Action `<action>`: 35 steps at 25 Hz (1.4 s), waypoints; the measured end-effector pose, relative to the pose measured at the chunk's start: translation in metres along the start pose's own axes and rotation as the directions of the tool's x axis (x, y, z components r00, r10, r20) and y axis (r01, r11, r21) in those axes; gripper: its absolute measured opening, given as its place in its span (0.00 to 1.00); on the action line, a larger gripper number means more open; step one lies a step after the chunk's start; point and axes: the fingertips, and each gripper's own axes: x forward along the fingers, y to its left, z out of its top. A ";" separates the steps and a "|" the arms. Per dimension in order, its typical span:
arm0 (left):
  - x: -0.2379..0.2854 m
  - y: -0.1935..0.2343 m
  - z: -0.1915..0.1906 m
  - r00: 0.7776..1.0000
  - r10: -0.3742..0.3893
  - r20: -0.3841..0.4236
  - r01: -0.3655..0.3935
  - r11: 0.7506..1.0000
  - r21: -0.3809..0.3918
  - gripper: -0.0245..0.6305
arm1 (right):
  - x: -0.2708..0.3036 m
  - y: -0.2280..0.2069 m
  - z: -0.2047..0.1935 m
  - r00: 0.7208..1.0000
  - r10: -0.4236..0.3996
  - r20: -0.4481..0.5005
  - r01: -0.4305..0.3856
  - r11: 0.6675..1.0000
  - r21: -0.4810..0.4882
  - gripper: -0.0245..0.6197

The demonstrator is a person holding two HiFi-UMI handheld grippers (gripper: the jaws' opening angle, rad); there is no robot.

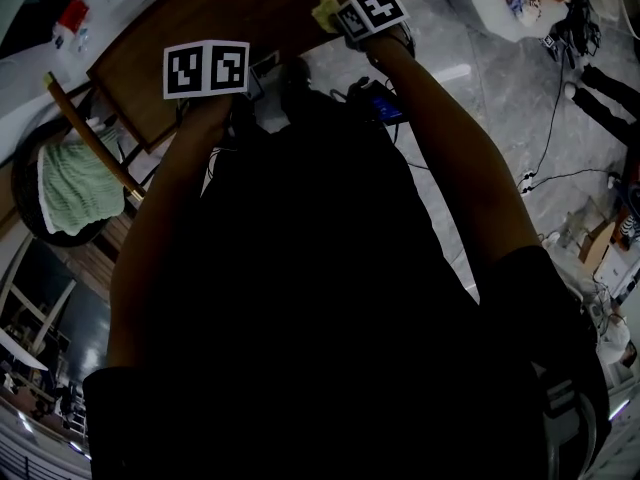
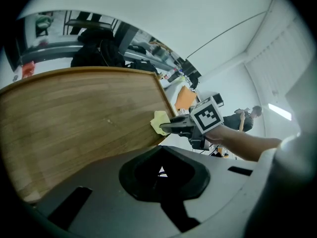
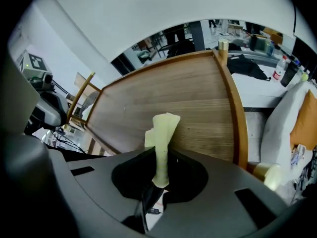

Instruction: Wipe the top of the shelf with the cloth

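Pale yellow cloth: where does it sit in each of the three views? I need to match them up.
Head view: top centre, the pale yellow cloth at the tip of the right gripper.
Left gripper view: centre, at that gripper's tip, on the shelf's right edge.
Right gripper view: centre, pinched upright between the jaws.
Shared landmark: the brown wooden shelf top.

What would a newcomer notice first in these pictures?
The yellow cloth stands out, pinched upright in the right gripper at the edge of the brown wooden shelf top. The left gripper is shut and empty, close to the same edge.
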 end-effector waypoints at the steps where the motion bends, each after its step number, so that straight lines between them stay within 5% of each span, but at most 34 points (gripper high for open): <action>1: -0.001 0.001 -0.001 1.000 0.003 0.001 -0.003 1.000 -0.002 0.05 | 0.000 -0.002 -0.001 1.000 -0.008 -0.003 0.008 1.000 0.002 0.11; 8: -0.010 0.002 -0.001 1.000 0.013 0.018 -0.012 1.000 -0.014 0.05 | -0.015 -0.025 -0.005 0.997 -0.080 0.013 0.080 0.997 0.004 0.11; 16: -0.025 0.011 -0.012 1.000 -0.004 0.031 0.005 1.000 -0.022 0.05 | -0.033 -0.058 -0.008 0.968 -0.252 0.018 0.252 0.968 0.015 0.11; 22: -0.048 0.030 -0.023 0.997 -0.021 0.068 0.025 0.998 -0.054 0.05 | -0.038 -0.063 -0.013 0.939 -0.344 0.013 0.340 0.933 0.118 0.11; 25: -0.076 0.030 -0.018 0.985 -0.089 0.148 0.106 0.988 -0.113 0.05 | -0.034 -0.059 -0.011 0.955 -0.294 0.049 0.282 0.945 0.168 0.11; 27: -0.101 0.020 -0.008 0.958 -0.146 0.248 0.183 0.974 -0.132 0.05 | -0.035 -0.059 -0.013 0.959 -0.277 0.053 0.264 0.948 0.180 0.11; 31: -0.163 0.016 0.004 0.890 -0.201 0.409 0.240 0.970 -0.046 0.05 | -0.040 -0.028 0.017 0.965 -0.165 0.201 0.125 0.972 0.197 0.11; 33: -0.194 0.022 0.002 0.863 -0.228 0.451 0.251 0.968 0.009 0.05 | -0.047 0.015 0.054 0.936 -0.041 0.350 -0.017 0.987 0.161 0.11; 35: -0.222 0.032 -0.001 0.837 -0.247 0.488 0.258 0.965 0.046 0.05 | -0.055 0.061 0.091 0.877 0.086 0.473 -0.147 0.984 0.095 0.11</action>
